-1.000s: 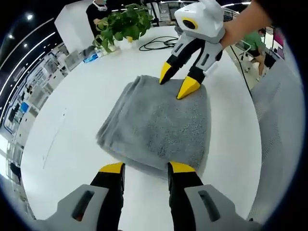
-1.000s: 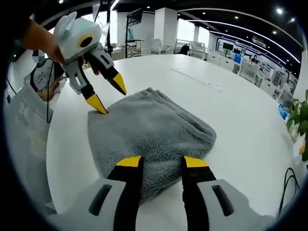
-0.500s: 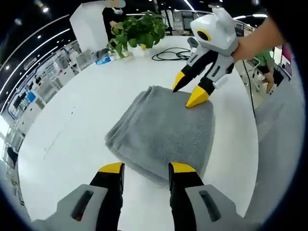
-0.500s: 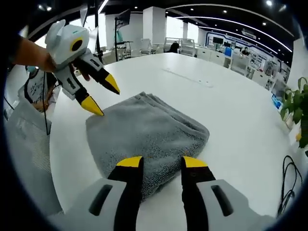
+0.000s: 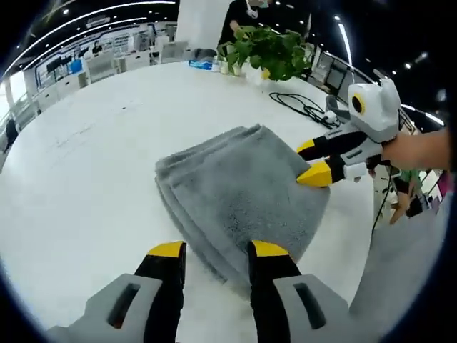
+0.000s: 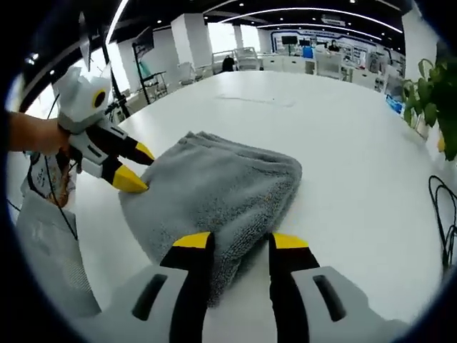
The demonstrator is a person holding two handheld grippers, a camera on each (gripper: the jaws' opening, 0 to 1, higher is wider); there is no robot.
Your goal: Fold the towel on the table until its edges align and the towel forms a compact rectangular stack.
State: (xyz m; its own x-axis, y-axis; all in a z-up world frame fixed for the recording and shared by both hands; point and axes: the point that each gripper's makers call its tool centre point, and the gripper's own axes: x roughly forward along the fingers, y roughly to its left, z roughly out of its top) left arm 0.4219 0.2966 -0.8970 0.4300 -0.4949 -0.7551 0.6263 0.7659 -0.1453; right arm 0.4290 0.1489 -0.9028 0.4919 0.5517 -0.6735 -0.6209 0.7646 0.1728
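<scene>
The towel lies on the white table as a thick, several-layer stack, roughly rectangular, with its stacked edges showing along one side; by the look of it the folding is nearly or fully done, and what may be left is squaring the corners, since one end looks slightly rounded and puffed rather than flat. The left gripper sits at the near edge of the towel with its jaws spread and nothing between them. The right gripper is likewise spread at the opposite edge, its tips just over the pile, pinching nothing. In the left gripper view the right gripper comes in from the right, its yellow tips touching or just beside a towel corner. As for containers, a plant stands at the table's far edge, its pot too hidden to describe; a black cable lies near it, well apart from the towel.
</scene>
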